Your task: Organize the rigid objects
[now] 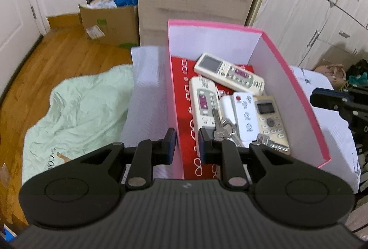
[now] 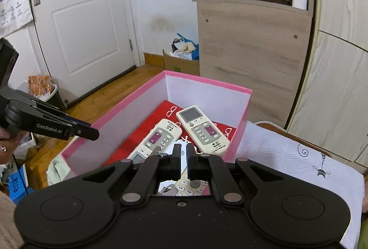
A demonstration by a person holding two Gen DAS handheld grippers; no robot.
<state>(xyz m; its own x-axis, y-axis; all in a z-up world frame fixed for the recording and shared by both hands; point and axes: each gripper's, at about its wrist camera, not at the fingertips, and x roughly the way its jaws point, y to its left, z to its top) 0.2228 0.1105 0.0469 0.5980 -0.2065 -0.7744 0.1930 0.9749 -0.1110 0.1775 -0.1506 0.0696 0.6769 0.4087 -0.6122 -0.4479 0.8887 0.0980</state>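
A pink box [image 1: 214, 25] with a red floor stands on a white quilted cover. In it lie several remote controls: a cream one [image 1: 227, 74] at the back, another cream one [image 1: 203, 106] on the left, a small white one [image 1: 245, 115] and a beige one [image 1: 271, 120]. A bunch of keys [image 1: 222, 129] rests among them. My left gripper [image 1: 187, 143] hovers over the box's left wall, its jaws a little apart and empty. My right gripper [image 2: 184, 157] hangs over the remotes [image 2: 202, 129], jaws together but for a slit, holding nothing.
A wooden cabinet [image 2: 248, 60] stands right behind the box, with a wardrobe to its right. A full cardboard box [image 1: 110, 26] sits on the wooden floor by a white door [image 2: 80, 19]. A green sheet [image 1: 76, 106] lies left of the white cover [image 2: 287, 161].
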